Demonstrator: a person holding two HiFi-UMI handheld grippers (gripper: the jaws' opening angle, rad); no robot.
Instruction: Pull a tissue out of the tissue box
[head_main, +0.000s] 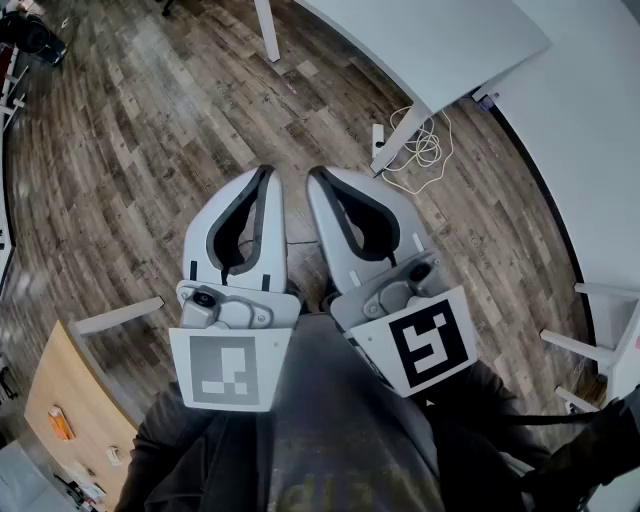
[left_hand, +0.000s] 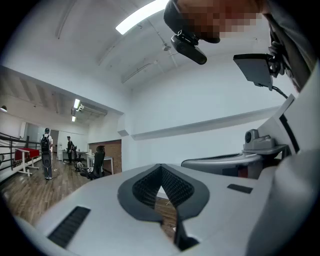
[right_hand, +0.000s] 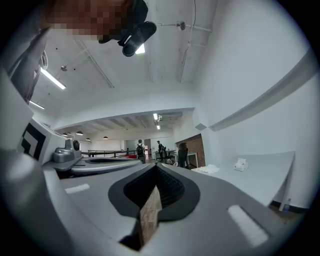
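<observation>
The white tissue box (right_hand: 241, 164) stands far off on a long white table (right_hand: 260, 177), seen only in the right gripper view, with a crumpled white tissue heap (right_hand: 207, 169) lying beside it. Both grippers are held level and side by side close to the person's chest, above the wood floor. My left gripper (head_main: 267, 172) (left_hand: 160, 166) has its tips together and nothing between them. My right gripper (head_main: 314, 172) (right_hand: 155, 165) is also shut and empty. Neither is near the box.
A white table (head_main: 430, 40) with a slanted leg (head_main: 398, 140) stands ahead at the right, with a coiled white cable (head_main: 425, 145) on the floor under it. A wooden desk (head_main: 70, 410) sits at the lower left. People (left_hand: 46, 150) stand far back in the room.
</observation>
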